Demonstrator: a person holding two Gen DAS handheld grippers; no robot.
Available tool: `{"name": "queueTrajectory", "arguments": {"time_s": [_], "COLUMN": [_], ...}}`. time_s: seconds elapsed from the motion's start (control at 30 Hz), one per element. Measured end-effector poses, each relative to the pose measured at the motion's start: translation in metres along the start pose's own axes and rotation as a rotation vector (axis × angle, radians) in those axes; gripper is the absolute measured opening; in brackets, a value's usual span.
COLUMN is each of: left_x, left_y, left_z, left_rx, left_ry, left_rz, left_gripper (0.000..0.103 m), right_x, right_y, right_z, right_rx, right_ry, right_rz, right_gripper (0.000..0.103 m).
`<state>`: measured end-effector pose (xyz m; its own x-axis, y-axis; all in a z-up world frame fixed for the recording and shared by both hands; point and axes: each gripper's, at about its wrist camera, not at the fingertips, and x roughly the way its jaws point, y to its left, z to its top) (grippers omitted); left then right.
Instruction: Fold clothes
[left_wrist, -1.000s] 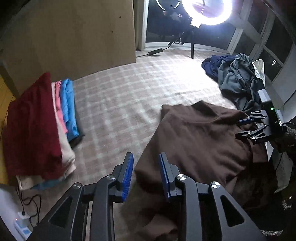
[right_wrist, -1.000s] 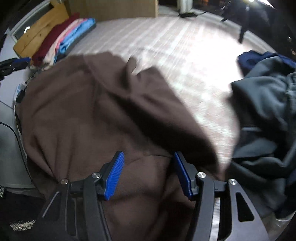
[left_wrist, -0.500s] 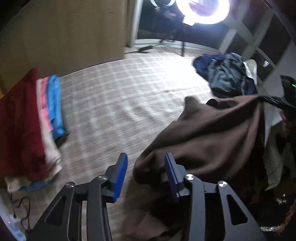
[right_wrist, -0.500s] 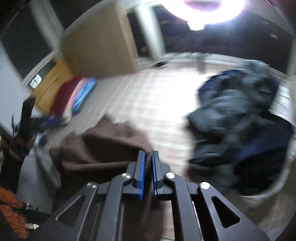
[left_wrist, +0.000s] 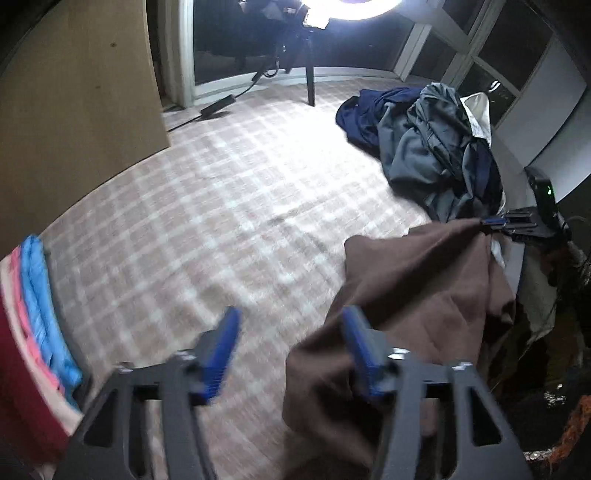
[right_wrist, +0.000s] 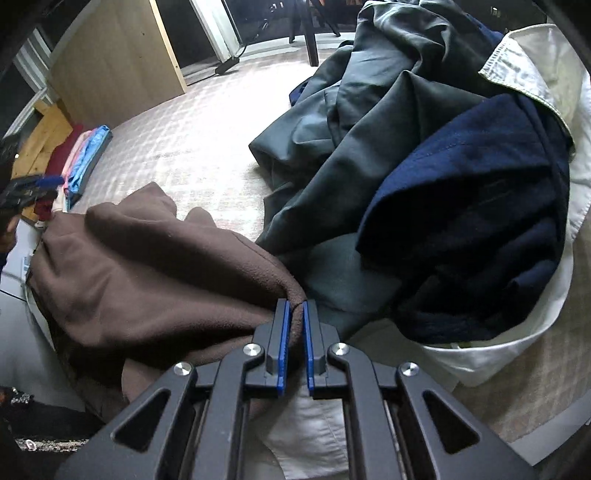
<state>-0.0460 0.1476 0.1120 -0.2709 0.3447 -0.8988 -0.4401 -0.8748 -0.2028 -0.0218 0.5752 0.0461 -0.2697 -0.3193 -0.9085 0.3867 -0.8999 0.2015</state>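
While our right gripper (right_wrist: 294, 325) pinches a fold of the brown garment (right_wrist: 147, 273) at lower centre of its view, our left gripper (left_wrist: 291, 350) is opening over the checked carpet (left_wrist: 229, 206), nothing between its pads and the cloth's edge just behind its right-hand finger. The unsorted clothes pile (right_wrist: 424, 166) fills the upper right; the folded stack (left_wrist: 33, 332) lies at the left edge.

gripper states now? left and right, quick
Left gripper: jaws opening, nothing between them.
Right gripper: shut on the brown garment.
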Motion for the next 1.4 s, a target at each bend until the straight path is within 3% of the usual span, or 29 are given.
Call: {"name": "queueTrajectory", "arguments": {"time_s": [0.1,0.23,0.3,0.37,0.5,0.6,0.73,0.93,1.03,1.17,1.3,1.33,1.4], "left_x": [0.048,0.095,0.106,0.106,0.061,-0.007,-0.111,-0.282,-0.357,-0.438,-0.464,-0.455,-0.42], "left_y": [-0.01,-0.036,-0.039,-0.039,-0.054,-0.066,-0.087,-0.116,-0.133,-0.174,-0.201,-0.2,-0.188], "left_z": [0.004,-0.01,-0.013,-0.015,-0.025,-0.037,-0.047,-0.066,-0.087,-0.134,-0.176,-0.179,-0.175], "left_rx": [0.056,0.167,0.159,0.108,0.103,0.09,0.119,0.231,0.254,0.299,0.317,0.31,0.279], "left_ry": [0.152,0.288,0.304,0.291,0.158,0.012,-0.191,-0.476,-0.604,-0.738,-0.817,-0.796,-0.678], "left_rz": [-0.048,-0.04,-0.033,-0.058,-0.01,0.026,0.111,0.357,0.44,0.517,0.554,0.556,0.537], "left_gripper": [0.067,0.064,0.031,0.013,0.009,0.008,0.008,0.006,0.006,0.007,0.006,0.006,0.005], "right_x": [0.004,0.012,0.015,0.02,0.005,-0.034,-0.125,-0.27,-0.345,-0.429,-0.471,-0.461,-0.429], "right_y": [-0.001,0.001,0.002,0.008,0.022,0.033,0.067,0.164,0.201,0.237,0.264,0.268,0.276], "right_z": [0.002,0.003,0.003,0.003,-0.001,-0.007,-0.003,0.013,0.007,-0.024,-0.07,-0.072,-0.071], "right_rx": [-0.006,-0.037,-0.053,-0.064,-0.072,-0.039,-0.046,-0.231,-0.286,-0.312,-0.332,-0.332,-0.329], "right_ry": [0.006,0.034,0.046,0.049,-0.002,-0.113,-0.331,-0.643,-0.803,-0.949,-1.073,-1.048,-0.957], "right_rz": [0.008,0.012,0.014,0.014,0.013,0.044,0.063,-0.001,-0.028,-0.032,-0.016,-0.02,-0.043], "right_gripper": [0.008,0.009,0.009,0.009,0.008,0.007,0.007,0.007,0.006,0.006,0.006,0.007,0.006]}}
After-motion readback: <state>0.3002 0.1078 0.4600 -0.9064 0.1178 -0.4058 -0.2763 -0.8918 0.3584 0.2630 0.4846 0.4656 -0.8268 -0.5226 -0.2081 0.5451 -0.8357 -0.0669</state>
